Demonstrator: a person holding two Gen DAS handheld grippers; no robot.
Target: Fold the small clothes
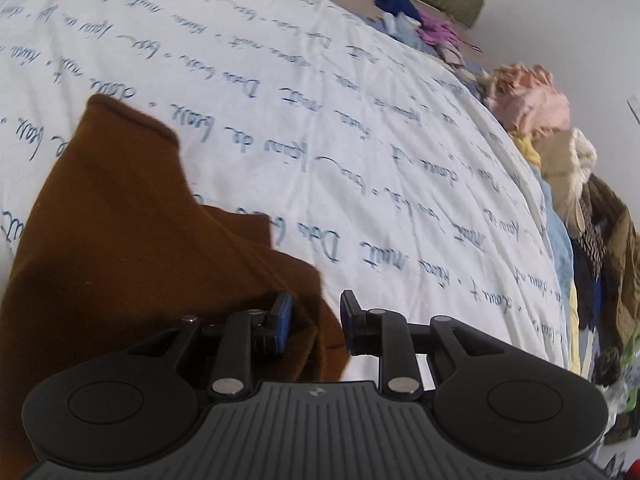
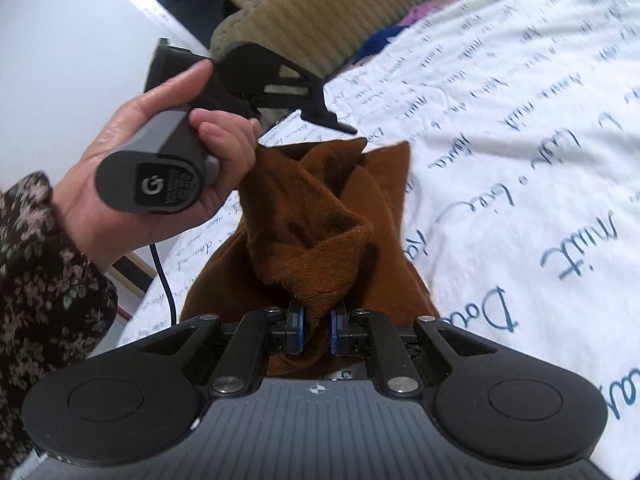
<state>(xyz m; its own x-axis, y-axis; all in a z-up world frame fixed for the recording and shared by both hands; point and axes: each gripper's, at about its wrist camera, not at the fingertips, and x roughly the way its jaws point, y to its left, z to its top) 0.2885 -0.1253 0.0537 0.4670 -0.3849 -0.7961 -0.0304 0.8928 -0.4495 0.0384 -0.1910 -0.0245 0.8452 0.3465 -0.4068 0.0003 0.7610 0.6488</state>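
Observation:
A brown knit garment [image 1: 120, 220] lies on the white bedspread at the lower left of the left wrist view. My left gripper [image 1: 317, 322] hovers over its near right edge. Its blue pads [image 1: 285, 318] stand apart and do not press the cloth, so it is open. In the right wrist view my right gripper [image 2: 316, 330] is shut on a bunched fold of the brown garment [image 2: 312, 216], which rises from the pads in a crumpled peak. A hand [image 2: 120, 184] holds the left gripper [image 2: 340, 126] just past the garment's far edge.
The white bedspread [image 1: 320, 100] with blue script covers the bed. A heap of mixed clothes [image 1: 528, 100] runs along its right edge. An olive cushion [image 2: 320, 12] stands at the far end. A floral sleeve [image 2: 40, 280] and a black cable [image 2: 166, 280] are at left.

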